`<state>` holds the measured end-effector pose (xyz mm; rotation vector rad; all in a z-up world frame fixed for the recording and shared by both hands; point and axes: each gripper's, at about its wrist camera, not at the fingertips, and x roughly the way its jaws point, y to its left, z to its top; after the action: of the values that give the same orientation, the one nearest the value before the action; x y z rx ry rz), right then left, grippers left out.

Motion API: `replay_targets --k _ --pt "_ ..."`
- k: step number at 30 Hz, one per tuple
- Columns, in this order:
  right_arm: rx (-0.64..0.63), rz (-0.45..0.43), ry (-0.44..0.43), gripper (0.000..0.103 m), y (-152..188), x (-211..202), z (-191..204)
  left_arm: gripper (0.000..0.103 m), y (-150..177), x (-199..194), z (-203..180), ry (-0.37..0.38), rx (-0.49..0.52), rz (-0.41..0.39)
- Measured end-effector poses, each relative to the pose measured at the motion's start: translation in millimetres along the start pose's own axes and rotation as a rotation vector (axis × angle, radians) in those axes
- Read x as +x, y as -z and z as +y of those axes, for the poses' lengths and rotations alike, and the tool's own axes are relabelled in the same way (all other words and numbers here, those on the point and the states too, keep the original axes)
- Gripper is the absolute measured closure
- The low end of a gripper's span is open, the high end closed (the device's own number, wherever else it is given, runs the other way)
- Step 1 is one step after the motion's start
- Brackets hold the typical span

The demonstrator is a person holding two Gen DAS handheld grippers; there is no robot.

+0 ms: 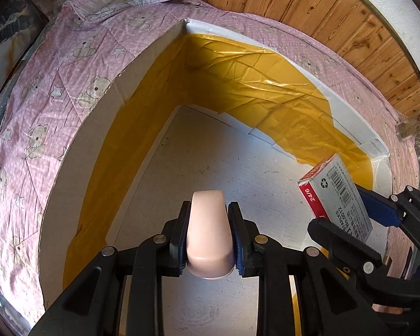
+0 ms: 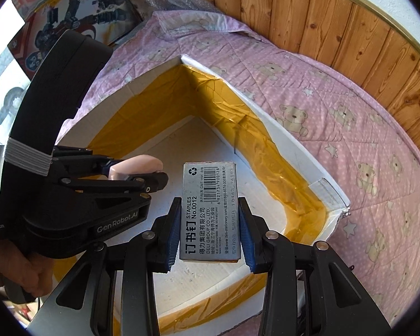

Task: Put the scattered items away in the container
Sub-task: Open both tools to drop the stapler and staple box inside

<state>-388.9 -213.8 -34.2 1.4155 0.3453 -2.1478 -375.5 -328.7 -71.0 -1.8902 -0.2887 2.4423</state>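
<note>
The right gripper (image 2: 210, 233) clamps a staples box (image 2: 210, 210) over the open box (image 2: 291, 145). Left of it, the left gripper (image 2: 147, 175) grips a pink block (image 2: 138, 166).

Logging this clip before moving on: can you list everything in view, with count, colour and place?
pink block: 1, pale pink, clamped in left gripper above the box floor
staples box: 1, grey with red end, clamped in right gripper above the box
cardboard box: 1, white, yellow-taped inside, on the quilt
quilt: 1, pink with bears, under the box
wood panelling: brown, behind
toy carton: 1, picture-printed, far left
left gripper: black, shut
right gripper: black, shut
hand: 1, on left gripper's handle
</note>
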Motion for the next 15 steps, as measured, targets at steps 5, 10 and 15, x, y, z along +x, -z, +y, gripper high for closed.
replay_targets --k 5,10,15 --pt "-0.009 0.013 0.005 0.062 -3 8 0 0.076 -7 13 2 0.001 -0.003 0.017" --pt "0.022 0.022 0.007 0.058 -1 12 -3 0.067 -9 19 8 -0.014 -0.025 0.022" --pt "0.050 0.000 -0.006 0.054 7 2 -1 0.064 -7 10 7 -0.016 -0.018 0.013"
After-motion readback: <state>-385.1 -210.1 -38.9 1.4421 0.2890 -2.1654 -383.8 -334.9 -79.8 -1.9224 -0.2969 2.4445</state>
